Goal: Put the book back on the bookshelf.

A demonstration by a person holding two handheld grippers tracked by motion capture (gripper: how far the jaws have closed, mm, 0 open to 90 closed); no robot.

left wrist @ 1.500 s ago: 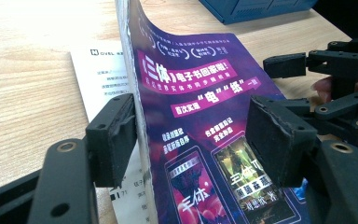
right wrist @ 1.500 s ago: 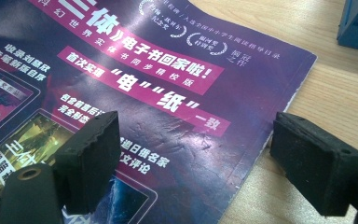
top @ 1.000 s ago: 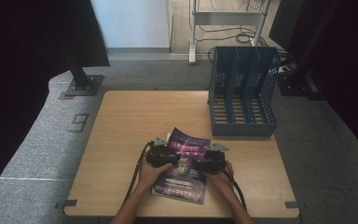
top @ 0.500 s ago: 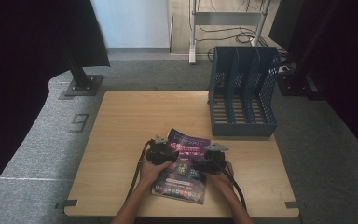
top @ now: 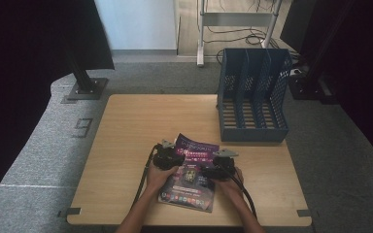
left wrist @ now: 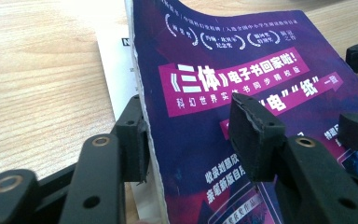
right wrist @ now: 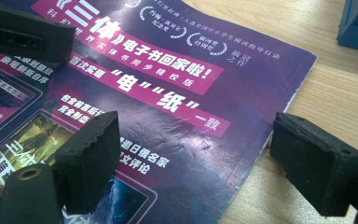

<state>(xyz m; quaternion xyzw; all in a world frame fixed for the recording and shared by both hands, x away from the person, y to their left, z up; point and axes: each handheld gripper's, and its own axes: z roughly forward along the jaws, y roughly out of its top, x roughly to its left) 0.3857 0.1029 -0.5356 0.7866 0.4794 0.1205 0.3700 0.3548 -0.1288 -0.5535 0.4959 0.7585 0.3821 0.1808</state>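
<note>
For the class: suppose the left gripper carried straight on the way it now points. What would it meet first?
Most likely the purple magazine. The left gripper straddles its left edge, and its jaws have just been closing with that edge between them, not yet clamped. Depth is hard to judge; the table lies just beneath.

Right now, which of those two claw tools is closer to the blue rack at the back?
Right. The right gripper sits at the magazine's near-rack edge, below the blue rack; the left gripper works the magazine's far edge.
</note>
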